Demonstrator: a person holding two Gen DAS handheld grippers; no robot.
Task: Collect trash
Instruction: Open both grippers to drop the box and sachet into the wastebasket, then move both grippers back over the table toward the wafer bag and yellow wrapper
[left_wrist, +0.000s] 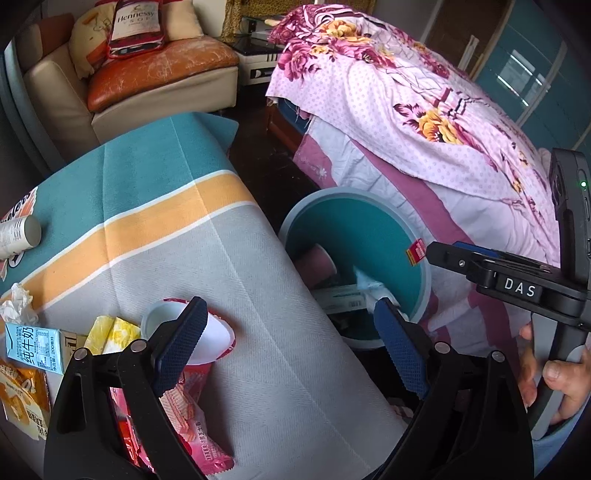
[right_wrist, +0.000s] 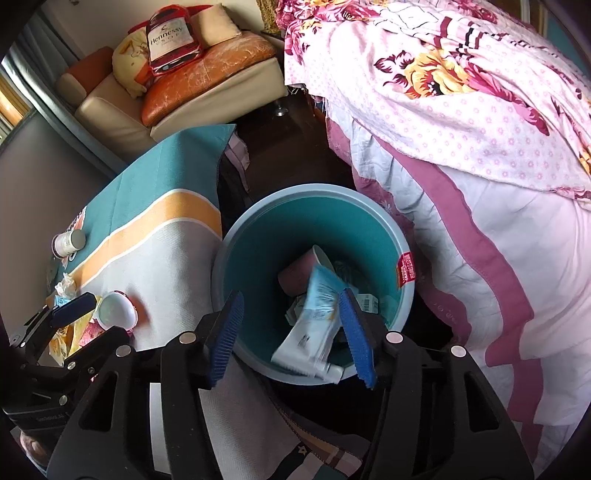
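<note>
A teal trash bin stands on the floor between the table and the bed; it also shows in the left wrist view. My right gripper is open above the bin. A white and blue tube is blurred between its fingers, over the bin, touching neither pad clearly. A pink cup and paper lie inside the bin. My left gripper is open above the table's edge, its left finger over a white paper cup lying on its side. A pink snack wrapper lies below.
The striped tablecloth also holds a milk carton, a yellow wrapper, crumpled tissue, an orange packet and a white bottle. A bed with a floral quilt is on the right, a sofa behind.
</note>
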